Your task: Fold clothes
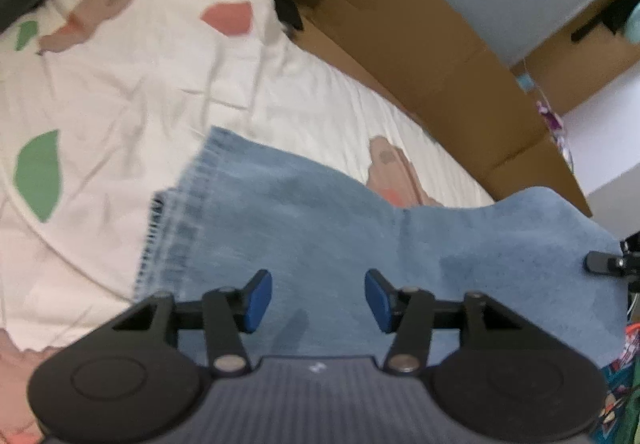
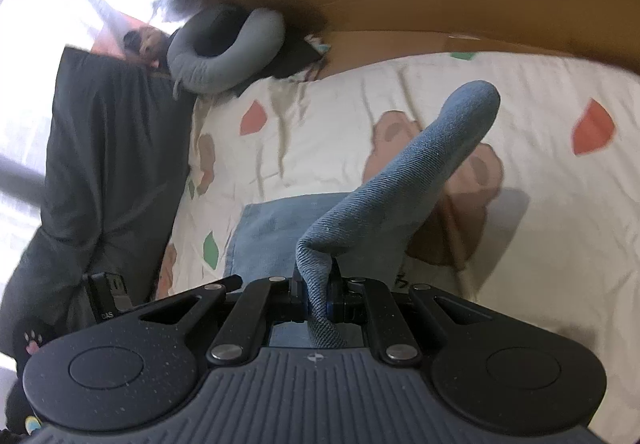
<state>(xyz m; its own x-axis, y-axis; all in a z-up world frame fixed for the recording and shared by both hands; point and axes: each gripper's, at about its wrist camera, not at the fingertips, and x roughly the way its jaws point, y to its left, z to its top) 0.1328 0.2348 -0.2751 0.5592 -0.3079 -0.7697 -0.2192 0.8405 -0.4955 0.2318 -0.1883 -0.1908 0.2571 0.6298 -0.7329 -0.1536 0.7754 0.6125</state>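
Light blue jeans (image 1: 304, 212) lie on a cream bedsheet (image 1: 120, 92) with coloured patches. In the left wrist view my left gripper (image 1: 318, 300) hovers over the denim, its blue pads (image 1: 258, 300) apart with nothing between them; the hemmed leg end (image 1: 176, 212) lies to its left. In the right wrist view my right gripper (image 2: 318, 294) is shut on a fold of the jeans (image 2: 400, 180), which rises from the pads in a lifted ridge above the bedsheet (image 2: 540, 244). A flat part of the jeans (image 2: 272, 240) lies under it.
Brown cardboard (image 1: 420, 56) lines the far side of the bed. A grey neck pillow (image 2: 224, 48) and a dark grey blanket (image 2: 104, 172) lie at the head end. The other gripper's tip (image 1: 604, 264) shows at the right edge of the left wrist view.
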